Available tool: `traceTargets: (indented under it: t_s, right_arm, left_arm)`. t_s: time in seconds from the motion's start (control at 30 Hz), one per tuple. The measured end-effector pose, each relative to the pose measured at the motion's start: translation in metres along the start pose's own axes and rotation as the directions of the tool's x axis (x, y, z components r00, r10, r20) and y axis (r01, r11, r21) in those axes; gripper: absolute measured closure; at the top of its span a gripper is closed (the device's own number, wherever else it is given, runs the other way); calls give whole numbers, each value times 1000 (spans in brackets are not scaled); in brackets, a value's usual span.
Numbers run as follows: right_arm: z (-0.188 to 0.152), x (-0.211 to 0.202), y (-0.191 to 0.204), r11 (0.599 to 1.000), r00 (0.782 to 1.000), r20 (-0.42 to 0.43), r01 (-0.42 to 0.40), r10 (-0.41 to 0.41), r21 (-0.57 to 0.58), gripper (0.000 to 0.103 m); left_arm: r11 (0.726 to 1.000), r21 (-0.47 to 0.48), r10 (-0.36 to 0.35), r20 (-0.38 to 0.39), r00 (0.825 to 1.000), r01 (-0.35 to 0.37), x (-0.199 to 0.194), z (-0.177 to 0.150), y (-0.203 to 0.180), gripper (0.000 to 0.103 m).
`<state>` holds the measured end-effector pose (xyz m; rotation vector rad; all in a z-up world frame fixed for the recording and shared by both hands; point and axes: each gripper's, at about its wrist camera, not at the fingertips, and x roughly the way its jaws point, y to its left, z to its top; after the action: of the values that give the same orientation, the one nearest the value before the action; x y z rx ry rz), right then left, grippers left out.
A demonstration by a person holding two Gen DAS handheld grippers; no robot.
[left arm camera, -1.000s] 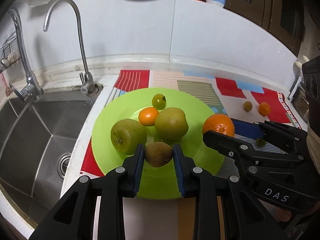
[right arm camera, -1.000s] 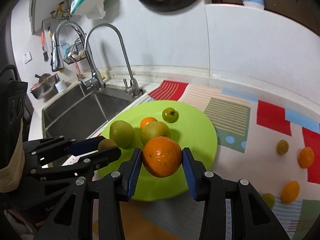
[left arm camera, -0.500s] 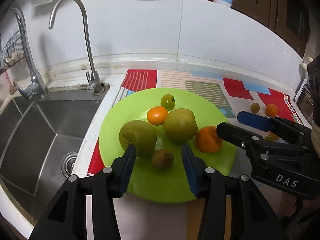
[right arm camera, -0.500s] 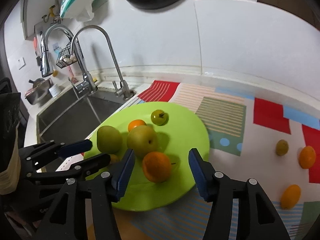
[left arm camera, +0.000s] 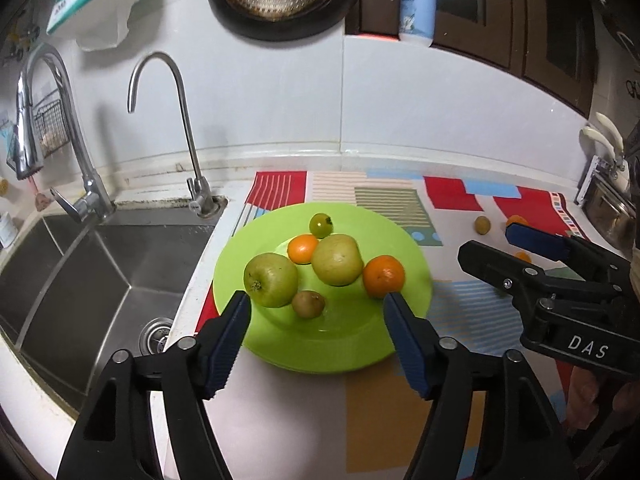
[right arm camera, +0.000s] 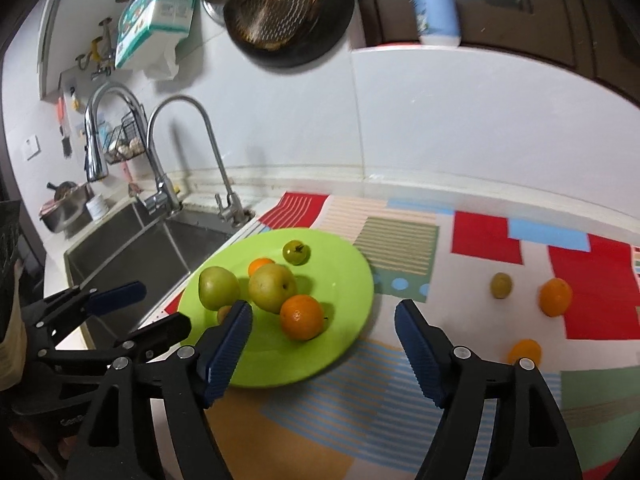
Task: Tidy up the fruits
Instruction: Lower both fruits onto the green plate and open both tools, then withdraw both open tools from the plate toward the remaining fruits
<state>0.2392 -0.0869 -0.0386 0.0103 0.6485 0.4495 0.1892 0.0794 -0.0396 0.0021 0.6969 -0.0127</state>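
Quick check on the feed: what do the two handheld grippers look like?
Both are black plastic frames with silver rivets and ribbed blue finger pads. The left gripper matches the right gripper. White letters "DAS" mark the right one's side; no cables show.

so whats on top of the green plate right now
Six fruits lie on the green plate: two green apples, a big orange, a small orange, a brown kiwi and a small green fruit. Their undersides are hidden.

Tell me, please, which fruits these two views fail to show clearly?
- Kiwi: right wrist view, mostly behind the right hand-held gripper's finger.
- Small orange: right wrist view, half behind a pear.
- Mat fruits: left wrist view, partly behind the right hand-held gripper; their count is unclear.
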Motion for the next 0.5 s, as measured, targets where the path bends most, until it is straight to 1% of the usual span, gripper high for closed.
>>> traceTargets:
  t_s: [0.13,0.2,0.27,0.33,0.5]
  right_arm:
    - [-2,-19,-3,1000,999,28,22,-22,6,24]
    - [-4,-28,-5,999,998,42,36,-37,10,23]
    - [-6,-36,-7,999,997,54,49,-50,15,22]
    - [-7,-43,-11,998,996,61,64,-66,24,20]
    - [-12,-57,-24,994,993,69,96,-99,43,20]
  left_arm:
    - [1000,11,1,25,1000,-1,-15,0,-10,25]
    - [1000,19,-3,37,999,2,-21,1,-15,25]
    - [1000,26,-2,45,999,1,-25,1,-20,22]
    - [999,32,-10,52,999,8,-30,1,-25,22]
    - [999,40,-27,67,997,24,-34,4,-41,17]
